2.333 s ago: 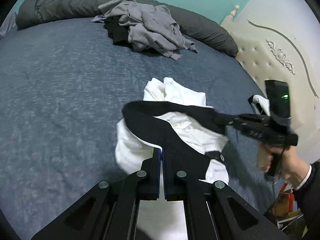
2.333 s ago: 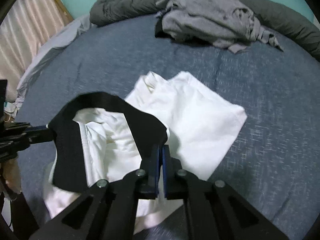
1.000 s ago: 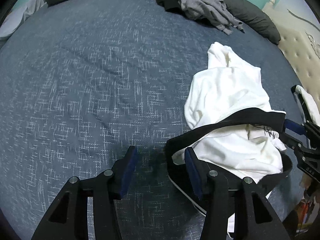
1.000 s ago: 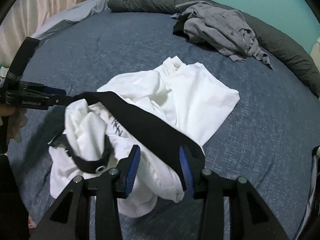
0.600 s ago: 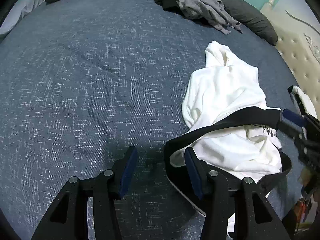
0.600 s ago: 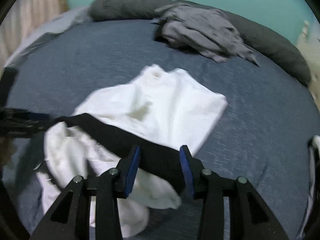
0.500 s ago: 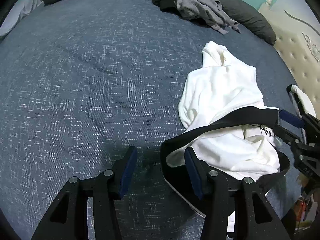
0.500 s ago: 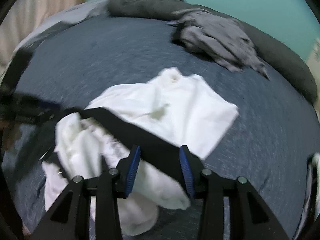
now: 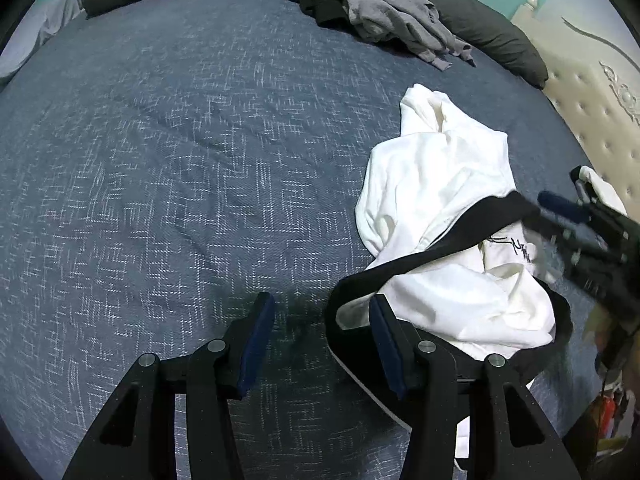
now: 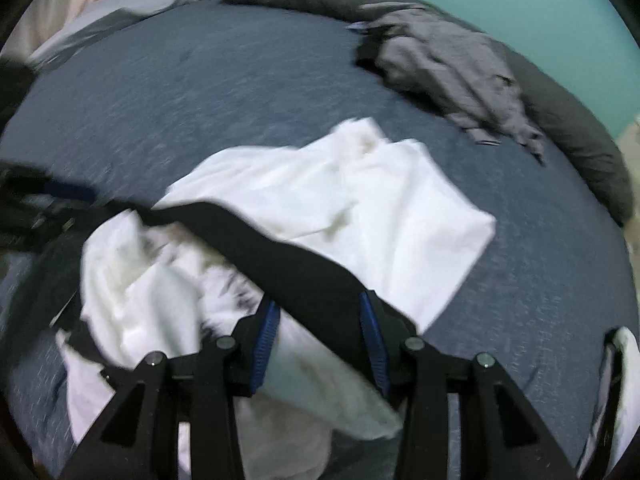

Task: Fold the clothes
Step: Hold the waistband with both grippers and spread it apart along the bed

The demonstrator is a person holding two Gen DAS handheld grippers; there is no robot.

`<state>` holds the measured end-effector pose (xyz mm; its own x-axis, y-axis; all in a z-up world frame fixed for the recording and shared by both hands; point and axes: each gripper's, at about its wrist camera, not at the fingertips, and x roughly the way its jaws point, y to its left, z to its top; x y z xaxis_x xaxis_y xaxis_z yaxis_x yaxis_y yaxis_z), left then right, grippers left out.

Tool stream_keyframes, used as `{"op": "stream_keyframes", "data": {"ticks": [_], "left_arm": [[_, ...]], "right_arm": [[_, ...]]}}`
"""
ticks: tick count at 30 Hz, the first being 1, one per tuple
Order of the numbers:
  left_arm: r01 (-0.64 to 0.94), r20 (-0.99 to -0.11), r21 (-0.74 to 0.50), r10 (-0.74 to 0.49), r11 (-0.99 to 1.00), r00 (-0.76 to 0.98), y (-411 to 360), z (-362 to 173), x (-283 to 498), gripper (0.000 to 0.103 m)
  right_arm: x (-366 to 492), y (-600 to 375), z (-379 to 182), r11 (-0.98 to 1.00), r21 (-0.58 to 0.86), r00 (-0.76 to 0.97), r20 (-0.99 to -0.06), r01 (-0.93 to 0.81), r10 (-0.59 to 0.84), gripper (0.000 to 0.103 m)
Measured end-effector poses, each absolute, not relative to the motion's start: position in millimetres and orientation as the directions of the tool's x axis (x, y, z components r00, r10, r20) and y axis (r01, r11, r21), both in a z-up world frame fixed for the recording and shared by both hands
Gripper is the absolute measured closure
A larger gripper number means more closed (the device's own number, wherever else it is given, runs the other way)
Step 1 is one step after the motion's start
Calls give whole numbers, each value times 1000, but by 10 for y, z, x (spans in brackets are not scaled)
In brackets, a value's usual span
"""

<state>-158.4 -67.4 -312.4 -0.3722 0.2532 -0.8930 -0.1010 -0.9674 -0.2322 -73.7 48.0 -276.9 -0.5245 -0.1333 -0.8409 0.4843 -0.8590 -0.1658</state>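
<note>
Two open claws, left claw [image 9: 318, 342] and right claw [image 10: 318, 338], over white garment [image 9: 436, 216].

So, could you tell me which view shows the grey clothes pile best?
The left wrist view: the grey pile is sharp there, folds clear, lying against the dark duvet. The right wrist view shows the same pile larger but motion-blurred.

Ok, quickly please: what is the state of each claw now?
Left claw: open, holding nothing.
Right claw: open, the black band lies between its fingers, ungripped.
</note>
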Motion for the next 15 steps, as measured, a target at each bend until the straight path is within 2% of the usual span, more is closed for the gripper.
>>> {"op": "stream_keyframes", "data": {"ticks": [4, 8, 11, 15], "left_arm": [[-104, -892, -230, 252, -968, -374, -672, -3126, -1582, 49], [-107, -892, -228, 252, -968, -376, -665, -3132, -1584, 49], [-114, -891, -232, 258, -966, -374, -632, -3150, -1602, 49], [-122, -890, -237, 266, -964, -371, -588, -3175, -1625, 49]], "right_arm": [[-851, 571, -2699, -886, -117, -522, -839, 449, -154, 63], [-840, 508, -2711, -862, -121, -505, -846, 493, -169, 87], [-792, 490, -2692, -852, -120, -510, -840, 509, -187, 96], [-731, 550, -2594, -858, -107, -535, -818, 503, -211, 97]]}}
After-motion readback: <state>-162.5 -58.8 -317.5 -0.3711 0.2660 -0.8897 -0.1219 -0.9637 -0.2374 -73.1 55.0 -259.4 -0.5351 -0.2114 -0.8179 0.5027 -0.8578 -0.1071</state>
